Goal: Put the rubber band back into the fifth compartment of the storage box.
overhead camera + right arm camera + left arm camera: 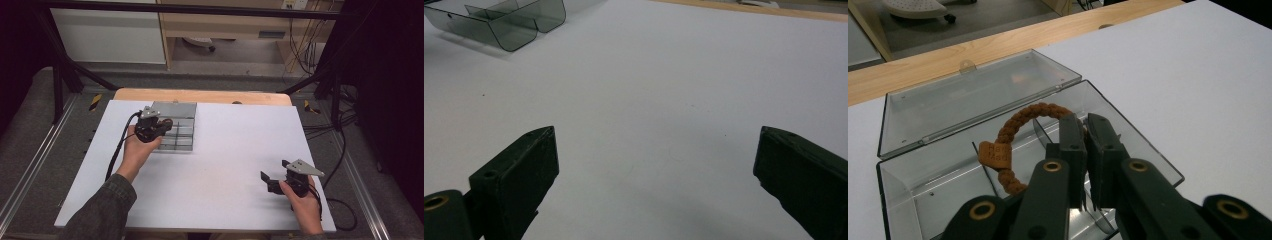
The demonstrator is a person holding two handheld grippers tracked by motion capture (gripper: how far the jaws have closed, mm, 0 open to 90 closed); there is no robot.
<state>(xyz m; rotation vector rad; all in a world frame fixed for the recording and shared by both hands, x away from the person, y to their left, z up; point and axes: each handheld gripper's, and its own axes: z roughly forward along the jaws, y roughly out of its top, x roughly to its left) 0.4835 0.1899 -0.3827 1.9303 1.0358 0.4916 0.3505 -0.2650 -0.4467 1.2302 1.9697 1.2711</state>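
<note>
A brown braided bracelet with a small tan leather tag hangs over a clear plastic divided box whose lid lies open at the back. My left gripper is shut on the bracelet's cord, holding the loop just above the box's middle compartment. In the high view the left gripper sits over the box at the table's back left. My right gripper rests near the front right with its jaws spread wide. Between them there is just bare white table.
The white table top ends in a wooden strip at the far edge. Black cables trail from both grippers. A metal frame and more cables stand around the table.
</note>
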